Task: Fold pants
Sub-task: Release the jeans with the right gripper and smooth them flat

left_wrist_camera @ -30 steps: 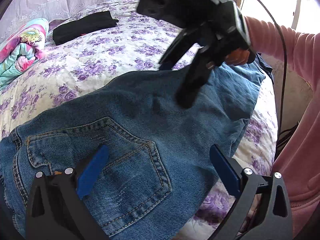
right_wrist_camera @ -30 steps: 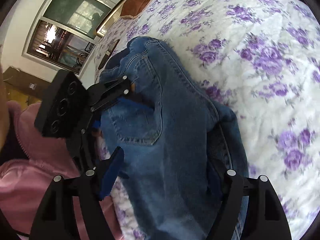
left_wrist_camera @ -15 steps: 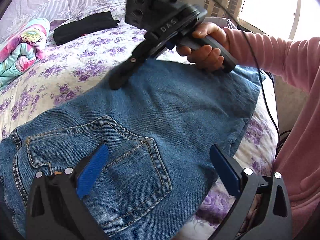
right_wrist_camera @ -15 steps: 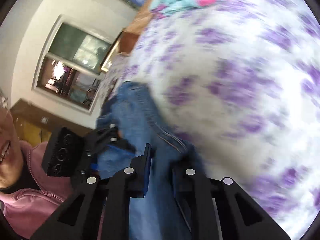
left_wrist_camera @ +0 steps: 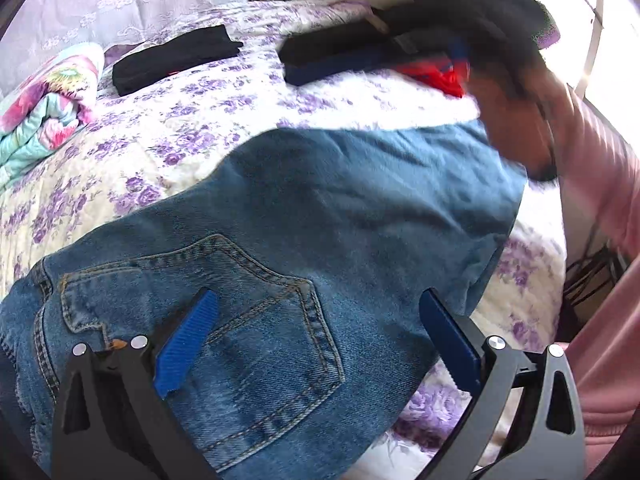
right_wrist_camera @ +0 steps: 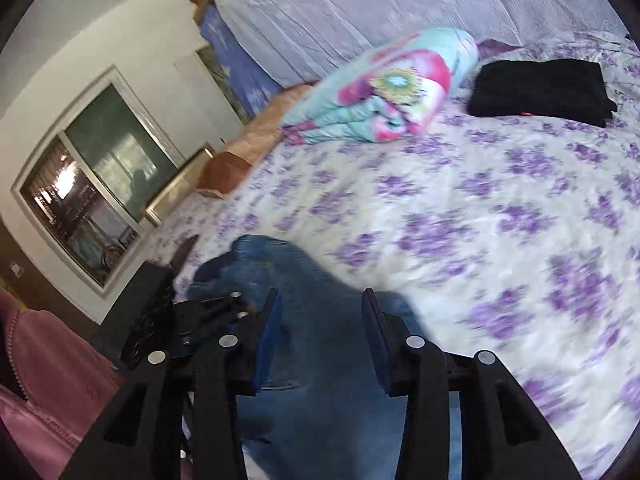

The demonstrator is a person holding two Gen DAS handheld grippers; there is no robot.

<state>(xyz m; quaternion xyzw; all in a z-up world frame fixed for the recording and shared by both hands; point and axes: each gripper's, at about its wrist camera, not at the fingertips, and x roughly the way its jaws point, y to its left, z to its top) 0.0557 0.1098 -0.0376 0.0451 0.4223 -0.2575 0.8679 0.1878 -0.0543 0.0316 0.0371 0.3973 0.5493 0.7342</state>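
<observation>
Judging by how the jeans (left_wrist_camera: 320,240) lie on the flowered bedspread (left_wrist_camera: 180,128), I'd say the fold is well along: they sit as a compact bundle near the bed's edge, back pocket (left_wrist_camera: 208,320) facing up, no loose legs trailing that I can see. My left gripper (left_wrist_camera: 320,344) hangs wide open over that pocket, its pads clear of the denim. My right gripper (right_wrist_camera: 320,344) is partway open and opening, the jeans showing below its gap but nothing pinched. What seems left is perhaps one more fold or a smoothing; a folded black garment (right_wrist_camera: 540,92) already rests farther up the bed.
</observation>
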